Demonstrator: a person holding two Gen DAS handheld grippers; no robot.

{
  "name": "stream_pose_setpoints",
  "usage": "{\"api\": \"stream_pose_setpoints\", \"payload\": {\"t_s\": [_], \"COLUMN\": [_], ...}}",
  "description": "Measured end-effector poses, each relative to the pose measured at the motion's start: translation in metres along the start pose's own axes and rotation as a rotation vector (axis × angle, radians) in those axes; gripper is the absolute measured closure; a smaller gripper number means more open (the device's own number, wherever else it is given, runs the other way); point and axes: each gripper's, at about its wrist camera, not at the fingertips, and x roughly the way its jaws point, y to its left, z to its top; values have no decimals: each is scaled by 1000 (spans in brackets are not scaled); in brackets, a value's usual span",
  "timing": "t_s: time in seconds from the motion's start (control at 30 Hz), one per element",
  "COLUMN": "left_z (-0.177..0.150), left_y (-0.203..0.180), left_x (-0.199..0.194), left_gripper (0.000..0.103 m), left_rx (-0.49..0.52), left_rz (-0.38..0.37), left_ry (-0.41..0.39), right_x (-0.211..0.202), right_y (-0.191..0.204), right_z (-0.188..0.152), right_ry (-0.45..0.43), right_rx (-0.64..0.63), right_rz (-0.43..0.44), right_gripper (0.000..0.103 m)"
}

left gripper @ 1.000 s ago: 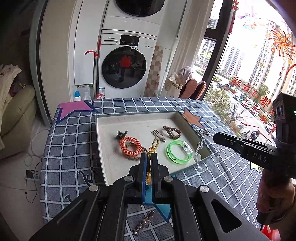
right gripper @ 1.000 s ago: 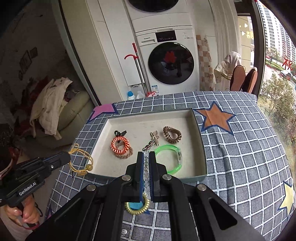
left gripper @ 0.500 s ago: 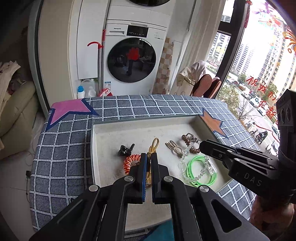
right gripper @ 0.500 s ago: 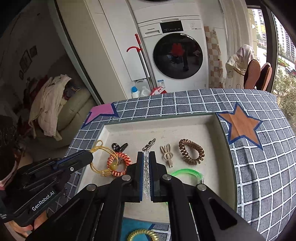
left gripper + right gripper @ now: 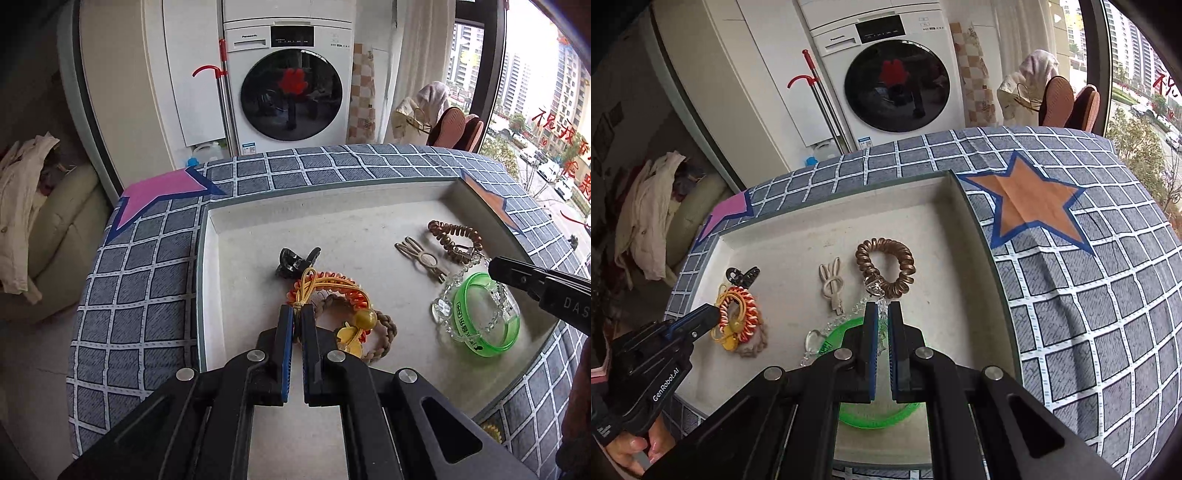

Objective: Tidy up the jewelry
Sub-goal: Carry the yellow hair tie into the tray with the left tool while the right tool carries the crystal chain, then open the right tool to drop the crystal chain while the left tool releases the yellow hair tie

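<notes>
A white tray [image 5: 236, 295] [image 5: 982, 288] lies on the checked tablecloth. My left gripper [image 5: 296, 314] is shut on a yellow elastic hair tie [image 5: 332, 284], low over the orange coil tie [image 5: 354, 299] and a braided tie [image 5: 384, 332] in the tray. My right gripper [image 5: 881, 308] is shut on a clear bead bracelet [image 5: 849, 317] that drapes over the green bangle [image 5: 879, 417] [image 5: 480, 317]. The left gripper also shows in the right wrist view [image 5: 713, 314], and the right gripper in the left wrist view [image 5: 495, 266].
In the tray also lie a black claw clip [image 5: 295, 260], a beige rabbit clip [image 5: 833, 286] and a brown coil tie [image 5: 886, 266]. A washing machine [image 5: 291, 85] stands behind the table. A sofa [image 5: 48, 236] is at the left.
Both grippers have moved forward and down into the tray. The yellow tie now rests on the orange coil tie and the bead bracelet lies over the green bangle.
</notes>
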Motion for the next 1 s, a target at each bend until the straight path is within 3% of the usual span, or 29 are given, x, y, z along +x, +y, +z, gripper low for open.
{"api": "stream_pose_setpoints", "payload": {"t_s": [0.27,0.33,0.4,0.47,1.0], "left_z": [-1,-1,-1,-2,1], "left_y": [-6,-7,-7,-7,-11], "left_x": [0,-1,-2,-4,-24], "left_gripper": [79,79,79,79,79], "left_rx": [33,35,38,36,36], "left_rz": [47,47,48,41,31], "left_ry": [-7,-4,-2,1,-33], "right_x": [0,0,-3,-8,-47], "right_y": [6,6,6,8,16], "right_z": [-4,-5,-6,-7,-15], "right_ry": [13,18,11,-9,-59], "right_rx": [-31,-26,-18,-21,-5], "right_rz": [-3,5,8,1,35], "right_gripper": [96,89,62,53,49]}}
